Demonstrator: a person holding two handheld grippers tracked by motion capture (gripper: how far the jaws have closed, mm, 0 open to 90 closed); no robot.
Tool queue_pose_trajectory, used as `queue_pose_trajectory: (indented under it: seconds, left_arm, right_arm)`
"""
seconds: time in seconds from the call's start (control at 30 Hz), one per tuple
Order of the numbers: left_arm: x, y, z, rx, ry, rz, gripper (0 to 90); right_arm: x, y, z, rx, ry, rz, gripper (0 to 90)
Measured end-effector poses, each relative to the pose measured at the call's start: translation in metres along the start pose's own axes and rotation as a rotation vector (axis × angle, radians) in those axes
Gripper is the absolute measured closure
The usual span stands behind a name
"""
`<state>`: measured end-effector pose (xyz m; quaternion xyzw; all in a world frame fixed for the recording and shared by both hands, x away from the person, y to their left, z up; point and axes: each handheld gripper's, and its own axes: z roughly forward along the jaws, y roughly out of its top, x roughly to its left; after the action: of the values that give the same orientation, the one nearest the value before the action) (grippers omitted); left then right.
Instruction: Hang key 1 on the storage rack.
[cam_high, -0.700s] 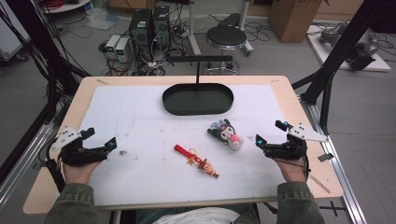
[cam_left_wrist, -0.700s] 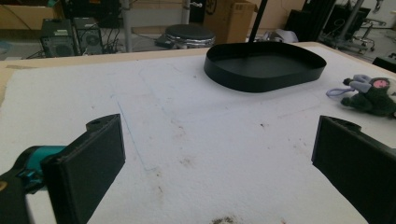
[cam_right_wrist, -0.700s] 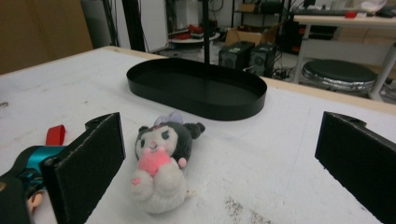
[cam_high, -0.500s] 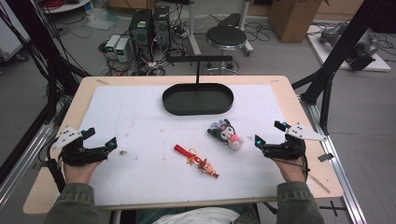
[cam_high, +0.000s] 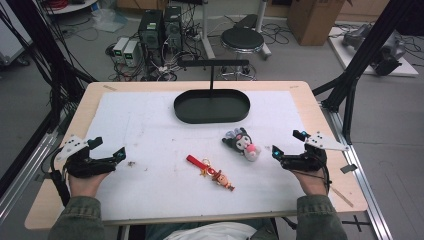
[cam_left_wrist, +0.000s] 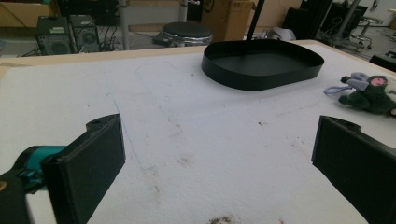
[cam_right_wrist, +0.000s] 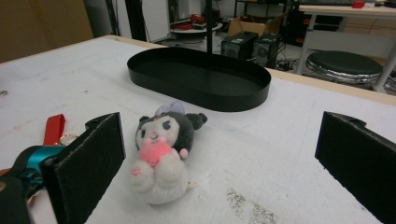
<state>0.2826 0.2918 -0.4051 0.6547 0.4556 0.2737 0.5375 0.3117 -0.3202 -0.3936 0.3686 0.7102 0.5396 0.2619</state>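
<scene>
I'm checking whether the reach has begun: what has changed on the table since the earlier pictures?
The right hand-held gripper has edged slightly toward the plush toy, jaws open, holding nothing. The left hand-held gripper, keychain and black tray stayed put.

No words, numbers or signs to read anywhere: none on the cardboard boxes far back, none on the computer boxes on the floor, none on the plush toy (cam_right_wrist: 161, 151) or the black tray (cam_high: 212, 106). Too small and blurry on everything else.
</scene>
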Motion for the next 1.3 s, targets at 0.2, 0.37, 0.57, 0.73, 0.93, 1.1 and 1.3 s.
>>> queue_pose_trajectory:
  seconds: [0.2,0.37,0.57,0.73,0.93,1.1,1.3]
  left_arm:
    - [0.0,0.0,0.0,0.001,0.0,-0.001,3.1]
    - [0.0,0.0,0.0,0.006,0.005,0.005,3.1]
    - [-0.001,-0.001,0.0,0.009,0.008,0.004,3.1]
    - [0.0,-0.001,0.0,0.011,0.012,0.004,3.1]
    - [-0.001,-0.001,-0.001,0.009,0.013,0.013,3.1]
    - [-0.001,-0.001,0.0,0.012,0.011,0.011,3.1]
    - [-0.002,-0.001,0.0,0.013,0.009,0.016,3.1]
  right_arm:
    - [0.002,-0.001,0.002,0.018,0.013,-0.005,0.5]
    - [0.003,0.0,0.006,0.035,0.027,-0.021,0.6]
    - [0.007,0.006,0.013,0.049,0.052,-0.031,0.5]
    - [0.015,0.013,0.019,0.054,0.086,-0.049,0.5]
    - [0.021,0.02,0.027,0.084,0.124,-0.06,0.5]
    - [0.026,0.028,0.033,0.115,0.143,-0.075,0.5]
    - [0.032,0.036,0.042,0.128,0.163,-0.092,0.5]
